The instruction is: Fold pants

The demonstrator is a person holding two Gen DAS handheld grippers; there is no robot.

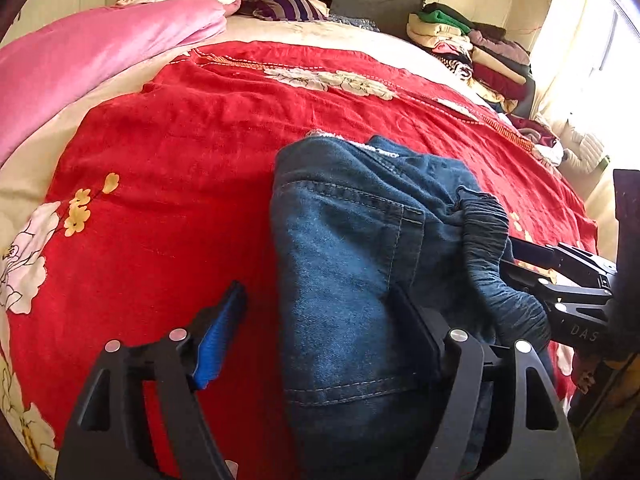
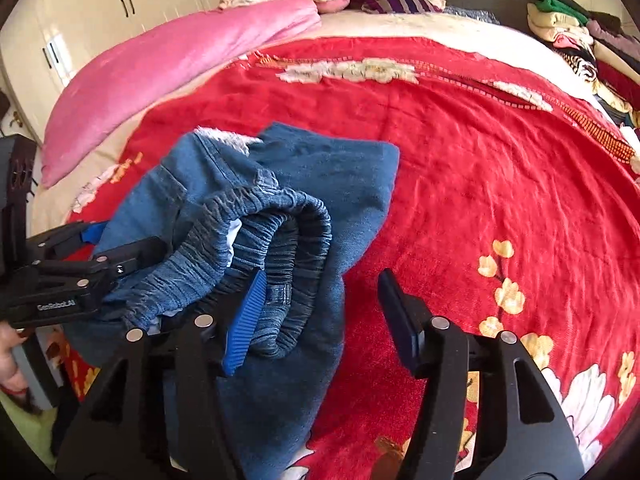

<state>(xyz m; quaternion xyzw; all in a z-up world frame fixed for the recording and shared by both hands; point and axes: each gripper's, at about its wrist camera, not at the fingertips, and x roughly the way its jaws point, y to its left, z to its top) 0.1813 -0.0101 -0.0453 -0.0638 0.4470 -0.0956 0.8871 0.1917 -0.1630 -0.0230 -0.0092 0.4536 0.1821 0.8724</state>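
Blue jeans [image 1: 340, 240] lie folded in a bundle on the red flowered blanket [image 1: 180, 140], their elastic waistband [image 2: 280, 216] bunched up on top. My left gripper [image 1: 316, 292] stands open and wide. Its blue-padded left finger [image 1: 220, 344] is clear of the denim, while the fabric drapes over its right finger. My right gripper [image 2: 323, 276] is open too. Its blue pad [image 2: 248, 320] rests beside the waistband, and the other finger [image 2: 400, 320] hangs over the blanket [image 2: 480, 160]. Each gripper shows at the edge of the other view: the right gripper [image 1: 560, 280] and the left gripper [image 2: 100, 264].
A pink quilt [image 1: 100, 60] lies along the far left of the bed with a striped pillow [image 1: 280, 0] behind it. A pile of folded clothes [image 1: 472, 44] sits at the far right. White wardrobe doors [image 2: 120, 0] stand beyond the bed.
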